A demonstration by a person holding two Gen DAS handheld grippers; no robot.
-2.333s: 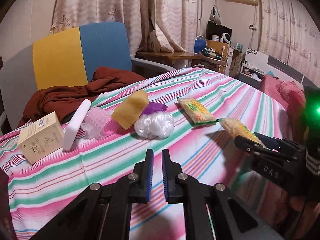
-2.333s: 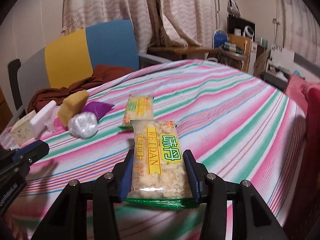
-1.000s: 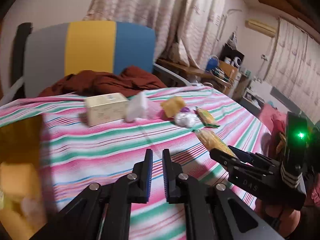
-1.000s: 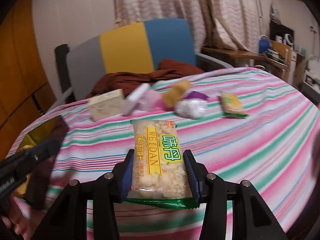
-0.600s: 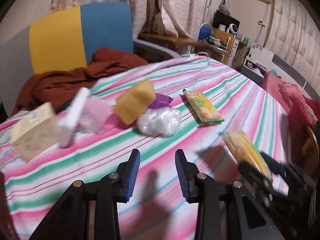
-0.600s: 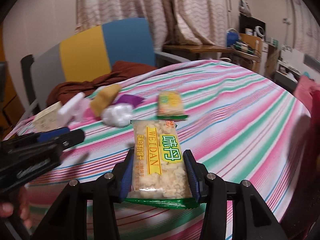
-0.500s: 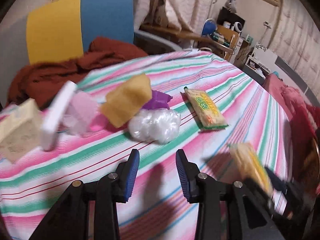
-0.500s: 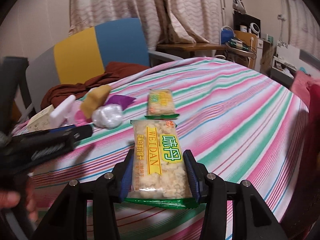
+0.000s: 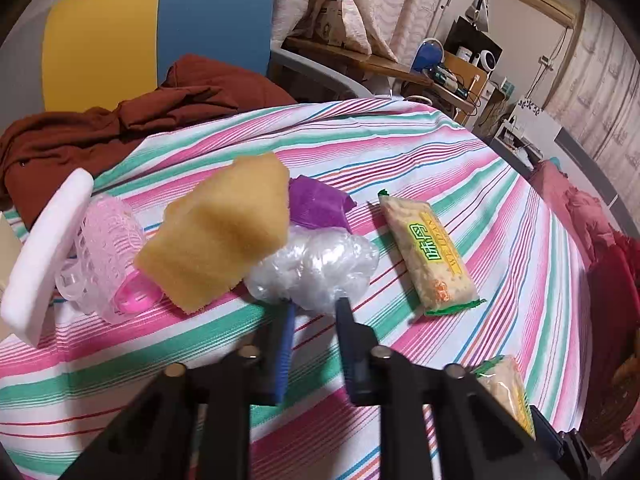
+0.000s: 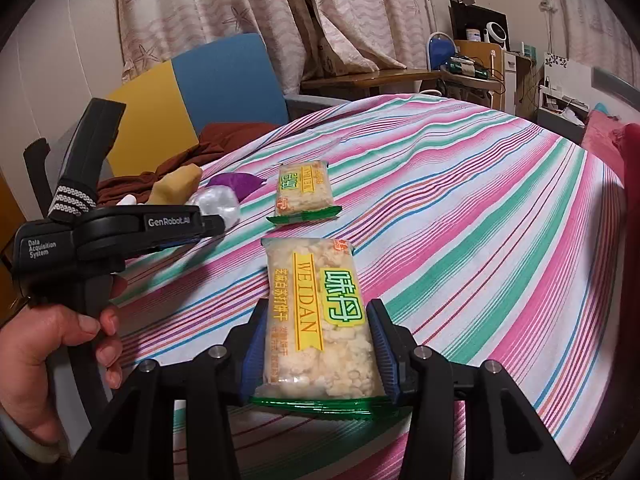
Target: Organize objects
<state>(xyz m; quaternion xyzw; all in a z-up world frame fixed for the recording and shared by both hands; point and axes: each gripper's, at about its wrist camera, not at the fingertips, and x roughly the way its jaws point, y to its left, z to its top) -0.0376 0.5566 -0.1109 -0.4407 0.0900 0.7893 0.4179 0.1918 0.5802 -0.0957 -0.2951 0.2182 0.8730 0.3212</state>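
Striped cloth covers the table. The right gripper is clamped on a snack packet. The left gripper, jaws closing, seems to have its fingertips at the edge of a crumpled clear plastic ball; blur hides any contact. A second packet lies just beside the ball.

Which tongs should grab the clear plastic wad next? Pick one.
Left. The left tongs are closing with nothing gripped, tips right at the clear plastic wad. The right tongs are clamped on a snack packet, farther from it.
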